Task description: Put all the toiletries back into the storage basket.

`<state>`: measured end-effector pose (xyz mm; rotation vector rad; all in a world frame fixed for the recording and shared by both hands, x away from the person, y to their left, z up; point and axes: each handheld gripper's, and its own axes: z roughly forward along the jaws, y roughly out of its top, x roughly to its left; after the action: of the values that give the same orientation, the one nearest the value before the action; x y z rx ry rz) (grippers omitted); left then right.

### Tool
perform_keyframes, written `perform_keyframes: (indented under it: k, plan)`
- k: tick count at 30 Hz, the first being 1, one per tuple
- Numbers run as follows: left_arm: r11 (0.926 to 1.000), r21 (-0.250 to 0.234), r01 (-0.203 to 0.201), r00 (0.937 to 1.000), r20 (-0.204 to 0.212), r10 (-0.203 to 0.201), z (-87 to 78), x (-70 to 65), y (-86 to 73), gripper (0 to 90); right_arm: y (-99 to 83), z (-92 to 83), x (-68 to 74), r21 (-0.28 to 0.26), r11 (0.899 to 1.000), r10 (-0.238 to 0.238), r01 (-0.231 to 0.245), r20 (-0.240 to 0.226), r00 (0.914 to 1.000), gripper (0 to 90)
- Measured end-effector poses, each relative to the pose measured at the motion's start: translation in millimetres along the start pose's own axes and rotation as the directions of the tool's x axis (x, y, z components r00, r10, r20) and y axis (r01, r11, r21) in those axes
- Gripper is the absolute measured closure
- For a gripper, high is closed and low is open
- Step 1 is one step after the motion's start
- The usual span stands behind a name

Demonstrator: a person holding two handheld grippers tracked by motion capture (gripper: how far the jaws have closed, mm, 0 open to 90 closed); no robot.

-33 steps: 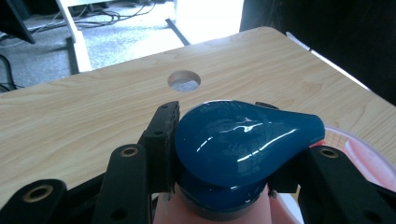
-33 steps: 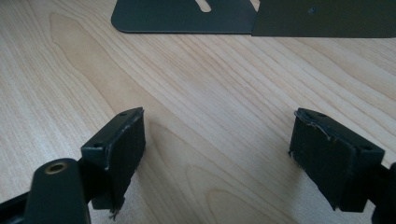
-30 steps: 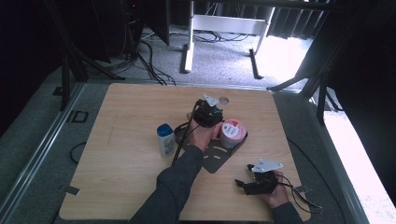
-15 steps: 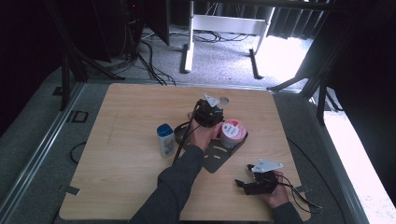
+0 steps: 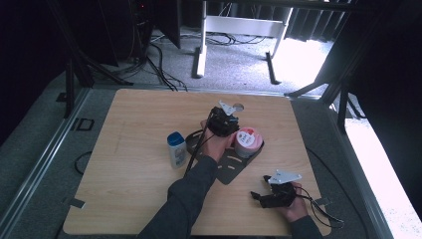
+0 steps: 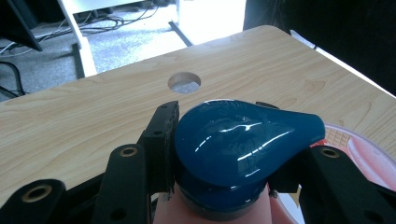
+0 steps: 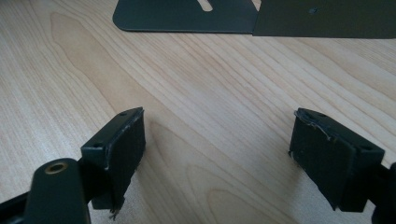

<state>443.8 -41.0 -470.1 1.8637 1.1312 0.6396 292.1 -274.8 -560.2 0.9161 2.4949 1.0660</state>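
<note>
Between left tongs, blue cap (glossy)

A glossy dark-blue teardrop-shaped cap sits on a bottle with a pinkish body, only a sliver of which shows beneath the cap. The cap's pointed tip swings off to the right. It stands upright, clamped at both sides between black jaws, towards the far middle of the wooden table, just left of a round pink tub with a white label.
</note>
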Motion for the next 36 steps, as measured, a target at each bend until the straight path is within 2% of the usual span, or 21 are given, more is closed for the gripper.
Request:
perform_keyframes:
  k: [4,6,7,11,17,36]
  plan:
    - [0.9998,0.017,0.008,1.0,0.001,-0.008,0.5,-0.5,-1.2,50.5,0.0,0.0,0.0,0.0,1.0,0.0,0.0,0.0,1.0,18.0]
    - [0.9996,0.024,0.016,0.9994,0.032,-0.016,1.3,1.0,-2.9,44.2,0.0,0.0,-0.1,0.0,1.0,-0.001,0.001,0.0,1.0,18.0]
    - [0.9996,0.024,0.016,0.9994,0.032,-0.016,1.3,1.0,-2.9,43.5,0.0,0.0,-0.1,0.0,1.0,-0.001,0.001,0.0,1.0,18.0]
    - [0.9997,0.022,-0.01,0.9988,0.048,0.009,-0.7,0.1,-6.7,40.1,-0.1,0.0,0.2,0.0,1.0,-0.001,0.001,-0.001,1.0,18.1]
    - [0.9997,0.025,-0.002,0.9981,0.061,0.001,-4.3,3.1,-10.0,37.0,-0.1,-0.1,0.2,0.0,1.0,-0.001,0.001,0.0,1.0,18.0]
    - [0.999,0.045,-0.006,0.9919,0.127,0.0,-23.9,14.6,-22.5,38.2,-0.1,-0.1,0.4,0.001,1.0,0.001,-0.001,-0.001,1.0,18.0]
